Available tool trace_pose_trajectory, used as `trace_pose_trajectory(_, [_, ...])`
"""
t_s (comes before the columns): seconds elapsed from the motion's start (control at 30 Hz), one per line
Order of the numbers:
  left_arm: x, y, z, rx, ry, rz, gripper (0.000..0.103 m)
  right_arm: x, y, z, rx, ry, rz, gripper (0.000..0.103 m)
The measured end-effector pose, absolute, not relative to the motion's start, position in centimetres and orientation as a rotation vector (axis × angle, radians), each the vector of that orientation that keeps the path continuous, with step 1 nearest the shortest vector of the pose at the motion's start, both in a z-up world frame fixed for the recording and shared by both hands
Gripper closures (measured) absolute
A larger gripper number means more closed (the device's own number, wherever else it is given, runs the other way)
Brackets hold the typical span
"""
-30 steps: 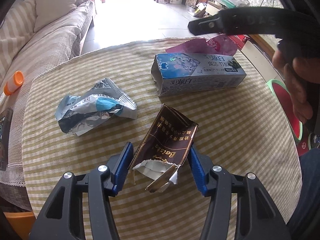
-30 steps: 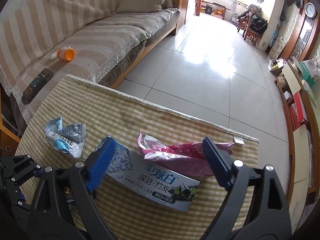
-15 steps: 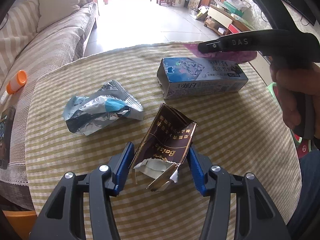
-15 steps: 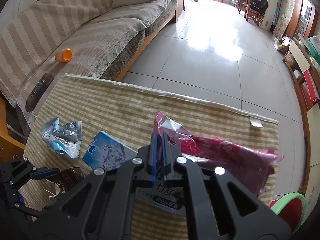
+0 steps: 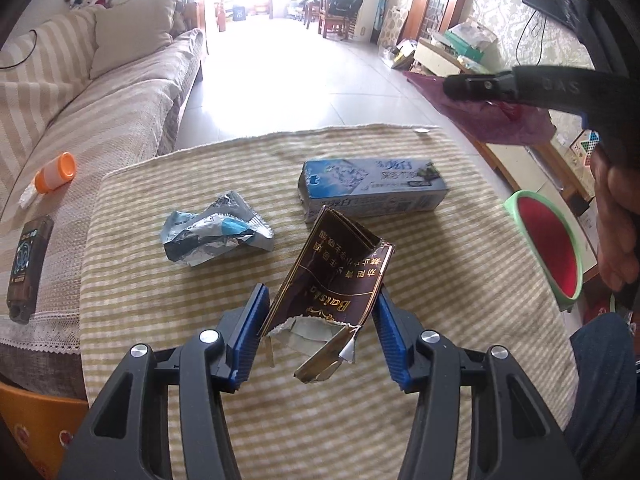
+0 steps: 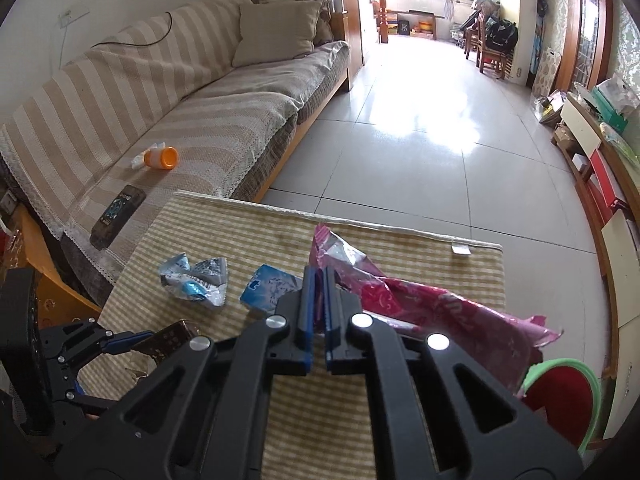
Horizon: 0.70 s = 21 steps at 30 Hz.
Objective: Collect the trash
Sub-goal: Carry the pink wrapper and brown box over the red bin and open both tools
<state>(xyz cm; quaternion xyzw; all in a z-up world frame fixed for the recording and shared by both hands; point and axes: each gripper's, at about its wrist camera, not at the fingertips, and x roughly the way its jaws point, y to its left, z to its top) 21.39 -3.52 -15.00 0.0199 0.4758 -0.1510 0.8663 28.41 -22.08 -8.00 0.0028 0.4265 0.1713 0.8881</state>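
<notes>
My left gripper (image 5: 320,326) is shut on a torn brown cigarette pack (image 5: 336,280) and holds it just above the striped tablecloth (image 5: 160,300). My right gripper (image 6: 318,282) is shut on one end of a pink foil wrapper (image 6: 420,312), which hangs out to the right, clear of the table. In the left wrist view the right gripper (image 5: 452,84) and the pink wrapper (image 5: 500,120) are at the upper right, held by a hand (image 5: 616,232). A blue toothpaste box (image 5: 376,188) and a crumpled silver-blue wrapper (image 5: 216,236) lie on the cloth.
A red bin with a green rim (image 5: 548,252) stands beside the table's right edge, below the pink wrapper. A striped sofa (image 6: 120,120) on the left carries an orange cup (image 5: 54,172) and a dark phone (image 5: 28,264). Tiled floor lies beyond the table.
The right gripper shut on the pink wrapper and lifted it off the table toward the right. The left gripper rose with the brown pack still between its pads.
</notes>
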Motion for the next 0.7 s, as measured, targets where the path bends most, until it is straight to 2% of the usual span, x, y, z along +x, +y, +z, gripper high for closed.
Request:
trace_pose_trajectory(0.23, [17.4,-6.9,-11.7,0.007,0.925,-0.368,0.053,22.4,-25.9,-5.7,0.050,0.854,0.301,0.099])
trace_pose_trajectory(0.7, [12.3,-20.6,-8.8,0.025,0.893,-0.556,0.053,13.5,-40.1,-4.1,0.181,0.781,0.149,0.099])
